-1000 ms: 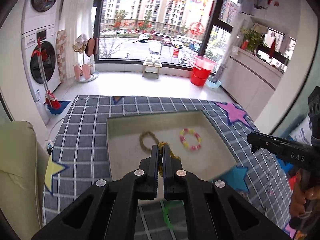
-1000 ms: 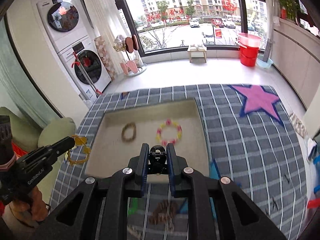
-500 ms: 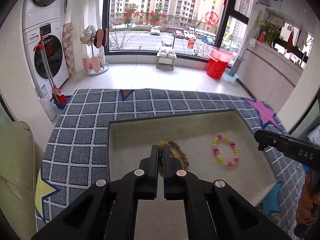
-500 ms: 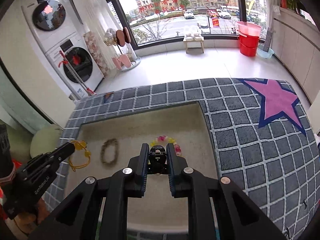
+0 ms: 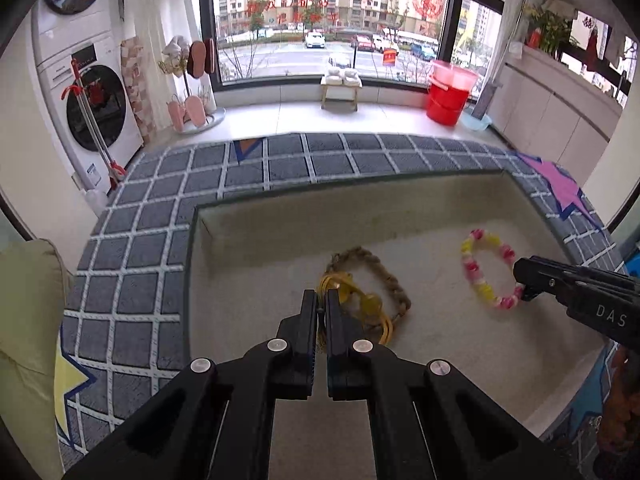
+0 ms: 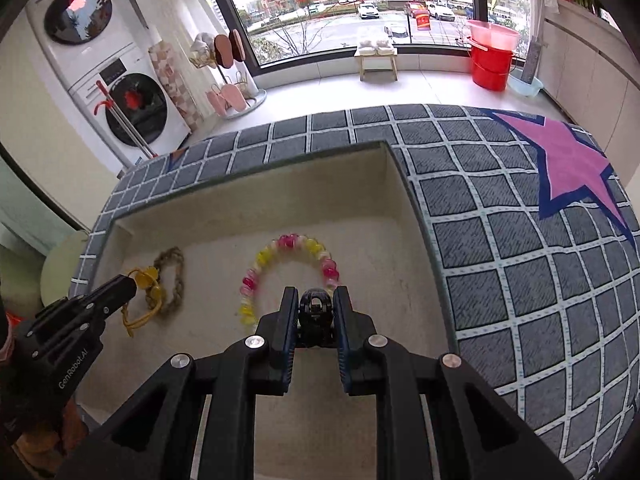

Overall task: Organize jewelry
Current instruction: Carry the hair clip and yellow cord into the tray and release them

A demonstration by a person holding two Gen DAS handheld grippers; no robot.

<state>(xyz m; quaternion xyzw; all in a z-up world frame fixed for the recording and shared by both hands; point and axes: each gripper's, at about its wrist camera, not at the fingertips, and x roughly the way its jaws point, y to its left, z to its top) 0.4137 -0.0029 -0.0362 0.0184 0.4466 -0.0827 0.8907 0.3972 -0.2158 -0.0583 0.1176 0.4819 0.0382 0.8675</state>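
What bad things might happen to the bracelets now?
The left gripper is shut on the yellow cord bracelet, which hangs right over the brown braided bracelet. If dropped there, the two may tangle. The right gripper holds a small black thing just above the pink and yellow bead bracelet; going lower might knock the beads across the tray.

right tool point(image 6: 315, 309) bottom centre, clamped on small black object point(image 6: 316, 307) | beige tray point(image 6: 394, 280) mid-frame on checked mat point(image 6: 500, 240) | pink-yellow bead bracelet point(image 6: 286, 268) in tray, just above tool tips | left tool point(image 6: 130, 286) lower left, pinching yellow cord bracelet point(image 6: 146, 294), overlapping braided rope bracelet point(image 6: 174, 276)
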